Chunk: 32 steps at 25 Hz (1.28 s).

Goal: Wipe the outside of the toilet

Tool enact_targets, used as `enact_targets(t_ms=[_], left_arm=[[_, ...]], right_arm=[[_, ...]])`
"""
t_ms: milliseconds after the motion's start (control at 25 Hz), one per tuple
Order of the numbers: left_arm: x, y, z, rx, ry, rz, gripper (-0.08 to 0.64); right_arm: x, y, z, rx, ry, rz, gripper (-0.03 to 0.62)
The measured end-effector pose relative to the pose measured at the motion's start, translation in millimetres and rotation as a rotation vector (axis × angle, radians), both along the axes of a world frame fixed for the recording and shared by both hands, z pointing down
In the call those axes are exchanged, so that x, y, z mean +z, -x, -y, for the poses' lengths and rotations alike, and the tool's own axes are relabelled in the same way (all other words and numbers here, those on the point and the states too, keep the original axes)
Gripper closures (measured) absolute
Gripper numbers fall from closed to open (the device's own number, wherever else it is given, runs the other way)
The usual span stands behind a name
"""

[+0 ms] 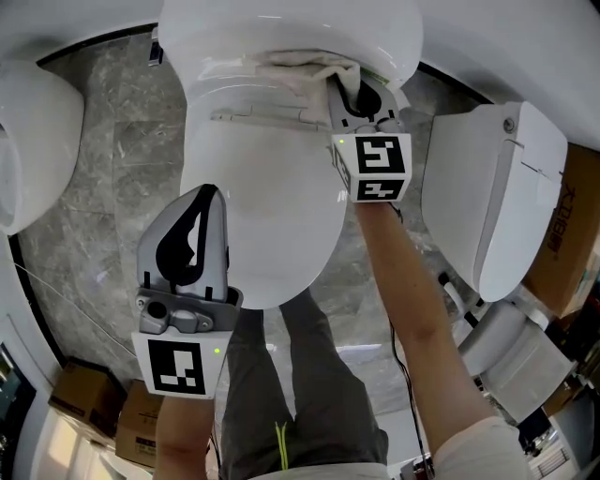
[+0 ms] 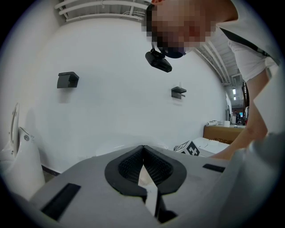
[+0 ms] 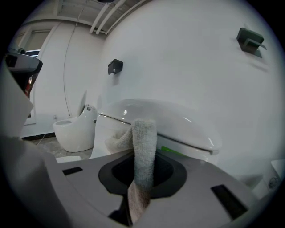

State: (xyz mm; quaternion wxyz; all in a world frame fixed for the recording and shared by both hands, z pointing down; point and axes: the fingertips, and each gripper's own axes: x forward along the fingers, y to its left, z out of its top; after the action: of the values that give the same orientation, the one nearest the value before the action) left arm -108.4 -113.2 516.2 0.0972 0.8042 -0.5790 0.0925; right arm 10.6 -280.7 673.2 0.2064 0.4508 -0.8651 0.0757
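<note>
Wiping the back of the toilet (image 1: pixel 262 206) with a cloth (image 1: pixel 305 70) clamped in the right gripper (image 1: pixel 352 94).

Presses the cloth on the seam between lid and tank (image 1: pixel 281 19), at 12 o'clock in the head view, jaws closed tight on a fold. Holds the left gripper (image 1: pixel 202 202) idle at 7 o'clock, jaws together on nothing. Looks like an early wiping pass. Next calls for dragging the cloth toward 11 o'clock without loosening the grip.
</note>
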Motion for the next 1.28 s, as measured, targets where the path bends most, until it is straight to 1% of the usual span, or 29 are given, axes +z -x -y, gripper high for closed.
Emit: enact_targets(t_ms=[360,760,1000,1280], left_arm=[[-1.3,-36.8,-3.6,0.060,-0.003,0.004,0.543],[2.2,-62.4,-6.1,0.114,0.005,-0.004,0.543],[3.9,-71.1,-6.2,0.142,0.013,-0.021,0.543],[1.8,-73.4,-1.6,0.163,0.008,-0.030,0.543]], right_arm=[[1.2,-50.7,-10.0,0.063,0.001,-0.004,0.522],[3.4,-86.6,-18.9,0.112,0.012,-0.010,0.522],[3.0,-101.5,-21.5,0.127,0.007,-0.026,0.522],[-1.2,-125.3,-22.8,0.180,0.005,-0.040,0.522]])
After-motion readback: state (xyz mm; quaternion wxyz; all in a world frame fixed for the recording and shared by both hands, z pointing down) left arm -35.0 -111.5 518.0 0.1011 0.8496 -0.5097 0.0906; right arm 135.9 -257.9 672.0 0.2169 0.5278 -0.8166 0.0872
